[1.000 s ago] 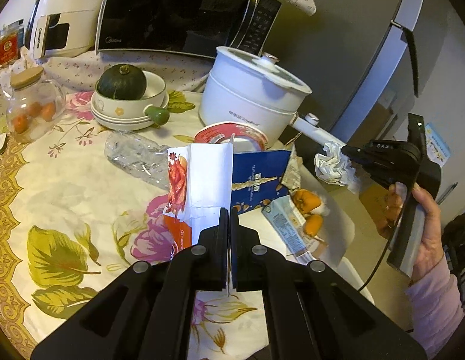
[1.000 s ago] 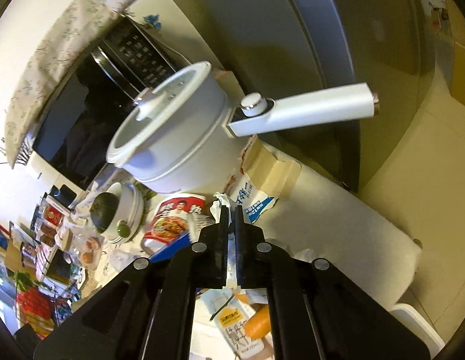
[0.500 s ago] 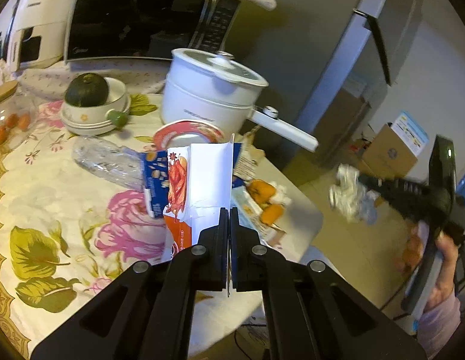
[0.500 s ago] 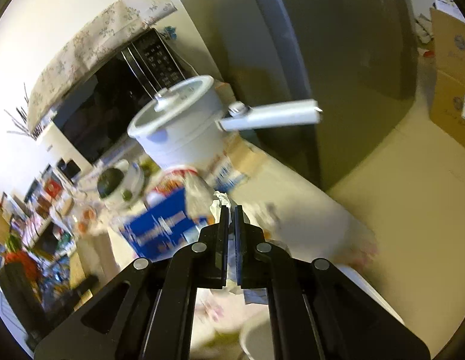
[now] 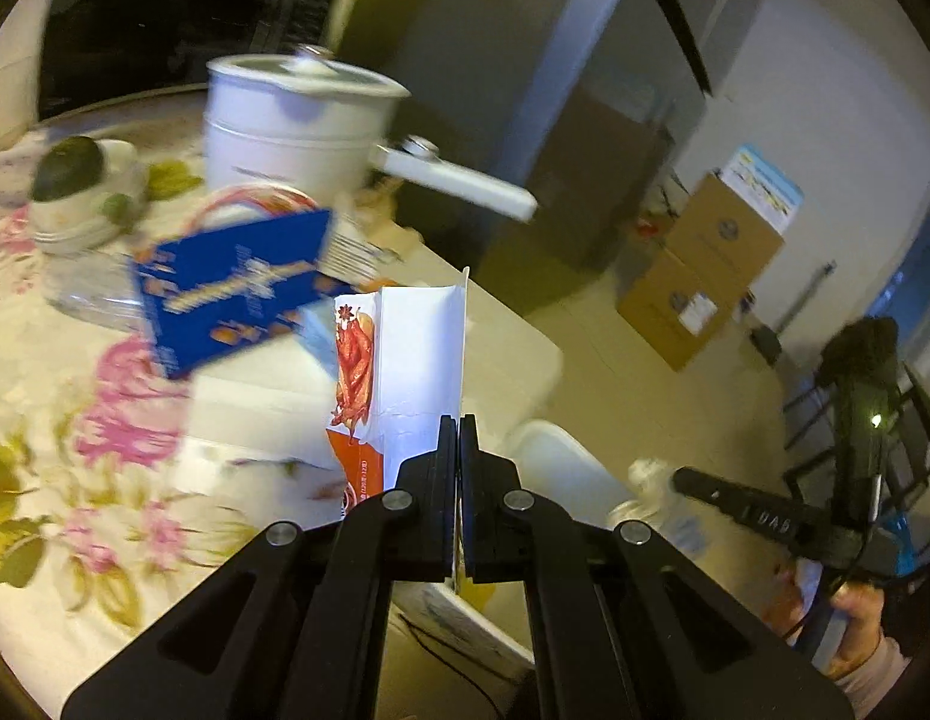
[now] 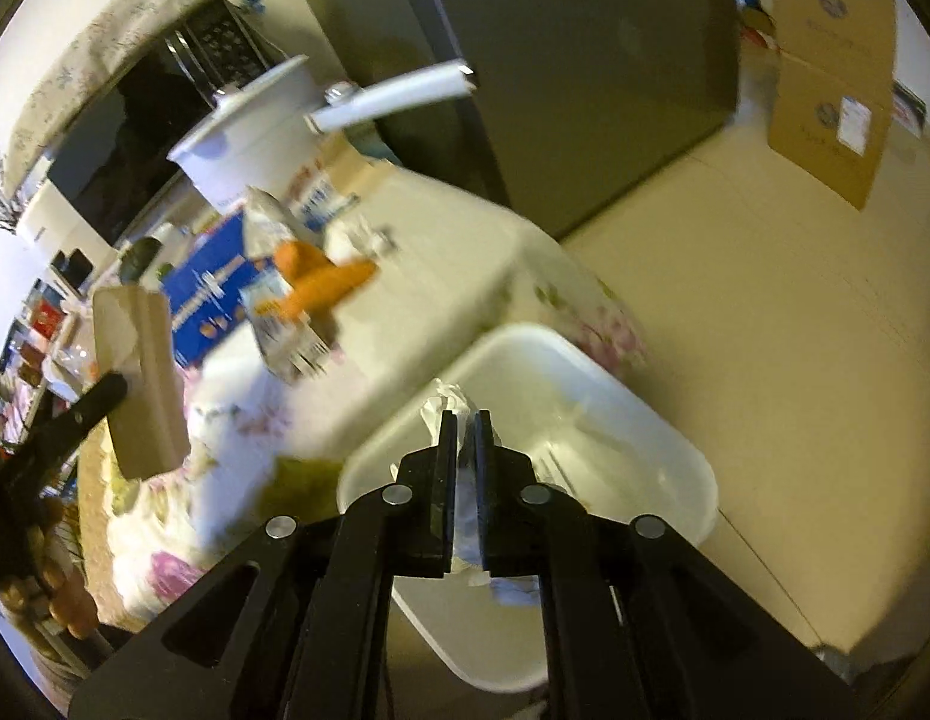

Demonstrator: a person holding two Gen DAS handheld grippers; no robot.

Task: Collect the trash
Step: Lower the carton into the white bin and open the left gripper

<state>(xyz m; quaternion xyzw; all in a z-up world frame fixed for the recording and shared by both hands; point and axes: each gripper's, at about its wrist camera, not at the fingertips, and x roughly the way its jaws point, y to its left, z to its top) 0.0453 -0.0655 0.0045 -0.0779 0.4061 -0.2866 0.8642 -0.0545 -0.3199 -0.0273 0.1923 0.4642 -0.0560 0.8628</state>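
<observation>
My left gripper (image 5: 459,426) is shut on an opened white and orange carton (image 5: 405,360), held upright above the table's right edge. The carton also shows from its back in the right wrist view (image 6: 141,378). My right gripper (image 6: 463,420) is shut on a crumpled white tissue (image 6: 444,405) and holds it over a white plastic bin (image 6: 645,438) on the floor beside the table. In the left wrist view the right gripper (image 5: 675,477) shows at lower right with the tissue (image 5: 648,474) above the bin (image 5: 561,456).
On the flowered tablecloth (image 5: 123,420) lie a blue box (image 5: 237,288), a clear plastic bottle (image 5: 87,294), orange peels (image 6: 321,282) on wrappers, a white pot (image 5: 291,120) with a long handle, and a bowl with a squash (image 5: 69,168). Cardboard boxes (image 5: 699,276) and a fridge (image 6: 585,60) stand beyond.
My right gripper has carried the tissue from the table edge down over the bin. My left gripper has swung right with the carton, toward the table's edge.
</observation>
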